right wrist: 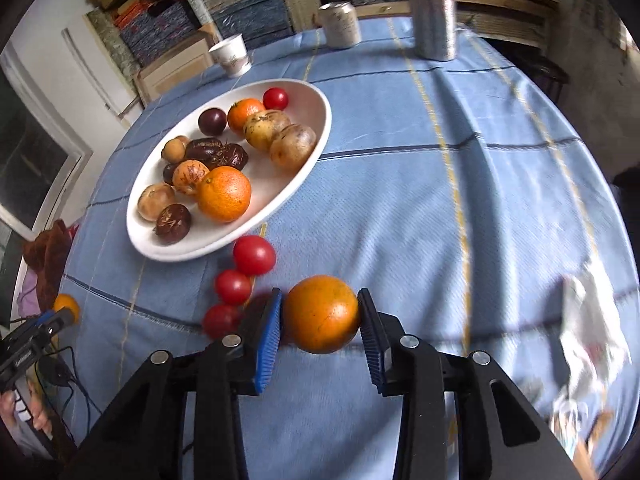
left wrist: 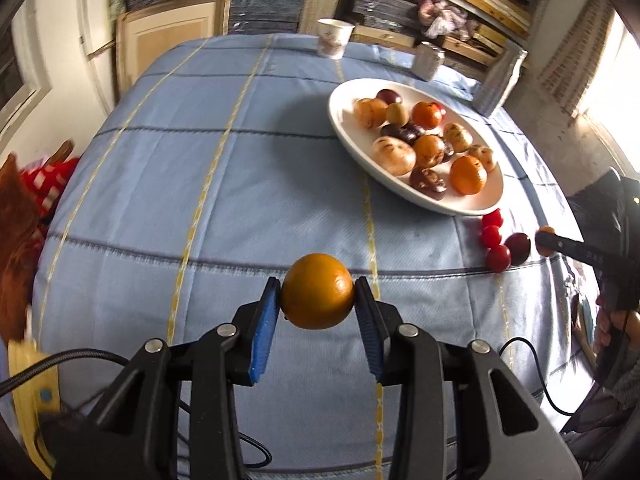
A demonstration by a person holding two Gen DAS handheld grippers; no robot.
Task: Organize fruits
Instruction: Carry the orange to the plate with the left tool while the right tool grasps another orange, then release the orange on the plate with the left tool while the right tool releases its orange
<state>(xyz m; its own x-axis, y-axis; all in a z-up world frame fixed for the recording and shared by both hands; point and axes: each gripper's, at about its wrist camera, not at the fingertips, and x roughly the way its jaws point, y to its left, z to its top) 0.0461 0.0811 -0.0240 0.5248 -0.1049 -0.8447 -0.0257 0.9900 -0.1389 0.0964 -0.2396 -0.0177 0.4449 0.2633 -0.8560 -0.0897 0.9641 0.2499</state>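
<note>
**A:** What's hard to make out here? The right side of the right wrist view is smeared; a pale crumpled thing (right wrist: pixel 592 320) is seen there but can't be identified. A dark fruit is mostly hidden behind the blue pad (right wrist: pixel 267 340) of the right tongs (right wrist: pixel 320 320) in that view, though it's seen plainly as a dark plum (left wrist: pixel 518 249) from the left wrist.

**B:** Agreed. The hands are cut off at the frame edges, only bits of fingers are seen. Poses, though: the left tongs (left wrist: pixel 317 294) are clamped on an orange (left wrist: pixel 317 291), held above the blue checked tabletop (left wrist: pixel 200 160). The right tongs are closed on a second orange (right wrist: pixel 322 314), low over the cloth, right beside three red tomatoes (right wrist: pixel 233 287) lined up near the rim of the white dish (right wrist: pixel 304 92).

**A:** Whether that second orange is touching the cloth can't be told. The dish is filled with mixed fruit; a paper cup (left wrist: pixel 335 38), a can (right wrist: pixel 340 24) and a carton (right wrist: pixel 434 8) are stood behind it.
</note>
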